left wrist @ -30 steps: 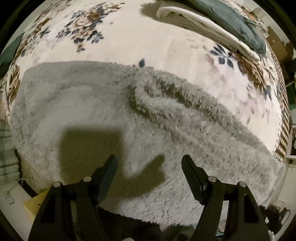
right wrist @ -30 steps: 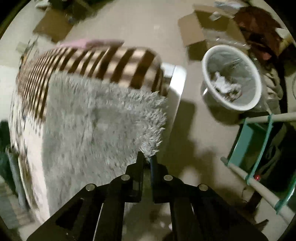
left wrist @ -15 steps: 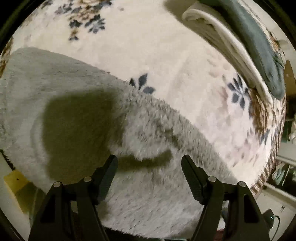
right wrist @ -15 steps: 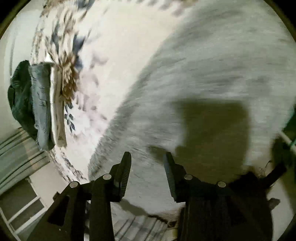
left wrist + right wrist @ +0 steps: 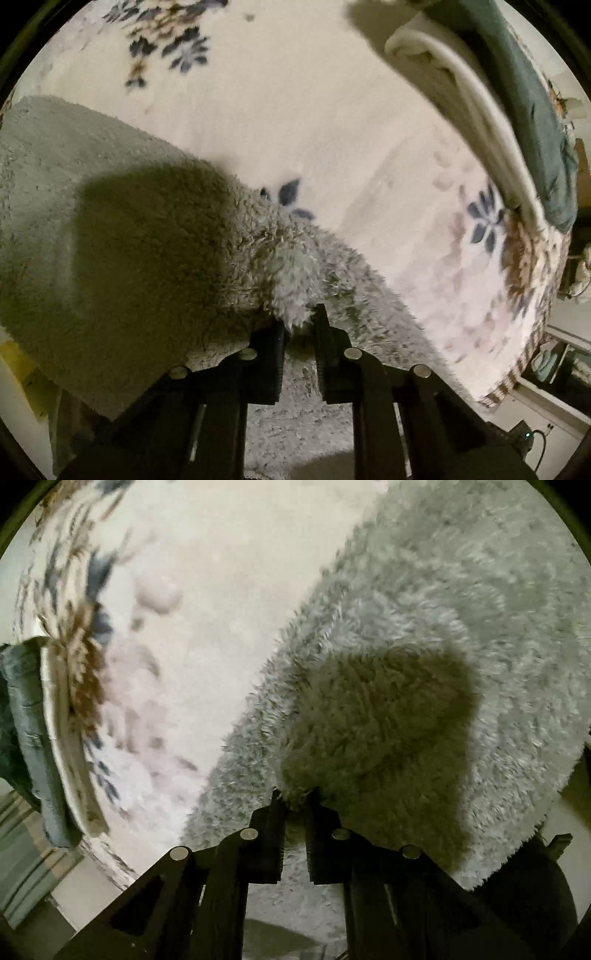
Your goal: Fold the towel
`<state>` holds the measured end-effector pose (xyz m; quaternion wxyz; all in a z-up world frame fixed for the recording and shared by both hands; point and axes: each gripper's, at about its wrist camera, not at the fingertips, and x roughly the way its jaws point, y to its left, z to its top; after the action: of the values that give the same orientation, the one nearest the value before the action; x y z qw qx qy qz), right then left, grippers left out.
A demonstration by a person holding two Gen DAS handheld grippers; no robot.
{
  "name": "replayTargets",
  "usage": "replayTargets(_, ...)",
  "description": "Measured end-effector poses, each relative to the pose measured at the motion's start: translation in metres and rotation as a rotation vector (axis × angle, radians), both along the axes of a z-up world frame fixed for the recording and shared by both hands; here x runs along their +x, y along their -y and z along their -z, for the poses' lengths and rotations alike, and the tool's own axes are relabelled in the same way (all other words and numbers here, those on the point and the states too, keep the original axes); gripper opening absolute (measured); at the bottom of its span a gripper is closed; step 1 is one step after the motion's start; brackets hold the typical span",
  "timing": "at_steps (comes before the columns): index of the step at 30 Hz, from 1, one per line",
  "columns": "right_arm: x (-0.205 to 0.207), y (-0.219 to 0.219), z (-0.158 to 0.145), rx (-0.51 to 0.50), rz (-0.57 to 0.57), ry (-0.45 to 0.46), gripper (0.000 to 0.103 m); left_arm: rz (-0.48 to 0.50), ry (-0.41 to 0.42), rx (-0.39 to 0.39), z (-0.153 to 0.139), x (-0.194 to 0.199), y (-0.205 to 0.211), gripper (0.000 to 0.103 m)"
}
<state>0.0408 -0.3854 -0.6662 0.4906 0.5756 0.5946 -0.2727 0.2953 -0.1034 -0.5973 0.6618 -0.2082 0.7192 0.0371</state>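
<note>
A shaggy grey towel [image 5: 110, 229] lies spread on a cream bedspread with blue and brown flowers [image 5: 314, 110]. In the left wrist view my left gripper [image 5: 299, 325] points steeply down and is shut on a raised tuft of the towel's far edge. In the right wrist view the same towel [image 5: 461, 627] fills the right side. My right gripper [image 5: 297, 801] is shut on a pinch of pile at the towel's edge. Each gripper casts a dark shadow on the towel just beyond its fingers.
A folded stack of white and grey-green cloth [image 5: 509, 110] lies along the far right of the bed, also at the left edge of the right wrist view as folded cloth [image 5: 33, 720]. The bed's striped border [image 5: 517, 373] drops to the floor at right.
The left gripper's wide jaws came down and closed on the towel's edge. The right gripper swung from the bed's corner over the floor to the towel, opened partway, then closed on its edge.
</note>
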Motion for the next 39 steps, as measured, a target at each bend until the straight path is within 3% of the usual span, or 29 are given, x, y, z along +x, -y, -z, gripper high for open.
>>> replayTargets(5, 0.009, 0.008, -0.011, -0.012, 0.002, 0.045, 0.009, -0.007, 0.040, -0.015, -0.016, 0.009, -0.001, 0.011)
replayTargets(9, 0.020, 0.022, -0.018, -0.027, -0.005, 0.068, 0.009, 0.002, 0.049, -0.003, -0.009, 0.012, 0.002, 0.011)
replayTargets(13, 0.034, 0.018, 0.002, -0.011, -0.069, 0.070, 0.012, 0.039, 0.019, 0.031, 0.001, 0.017, 0.011, 0.012)
replayTargets(14, 0.032, 0.018, 0.007, 0.006, -0.065, 0.077, 0.017, 0.049, 0.025, 0.029, -0.002, 0.014, 0.013, 0.012)
replayTargets(15, 0.029, 0.020, 0.010, 0.030, -0.055, 0.095, 0.030, 0.057, 0.037, 0.029, -0.007, 0.011, 0.014, 0.013)
replayTargets(17, 0.018, 0.026, 0.010, 0.079, -0.037, 0.175, 0.051, 0.080, 0.073, 0.031, -0.021, -0.001, 0.015, 0.024)
replayTargets(18, 0.011, 0.029, 0.004, 0.075, -0.035, 0.202, 0.060, 0.093, 0.081, 0.027, -0.025, -0.007, 0.016, 0.029)
replayTargets(22, -0.039, 0.053, -0.029, 0.011, -0.043, 0.270, 0.067, 0.165, 0.085, 0.058, -0.038, -0.037, 0.035, 0.075)
replayTargets(27, -0.145, 0.119, -0.065, -0.166, 0.033, 0.224, 0.067, 0.285, 0.102, 0.091, -0.035, -0.074, 0.082, 0.075)
replayTargets(32, -0.245, 0.210, -0.057, -0.325, 0.151, 0.099, 0.067, 0.440, 0.097, 0.074, -0.012, -0.093, 0.158, 0.075)
replayTargets(36, -0.275, 0.252, -0.031, -0.310, 0.181, 0.091, 0.067, 0.548, 0.137, 0.137, 0.011, -0.085, 0.212, 0.075)
replayTargets(39, -0.272, 0.259, -0.012, -0.287, 0.191, 0.132, 0.066, 0.526, 0.095, 0.177, 0.033, -0.069, 0.226, 0.077)
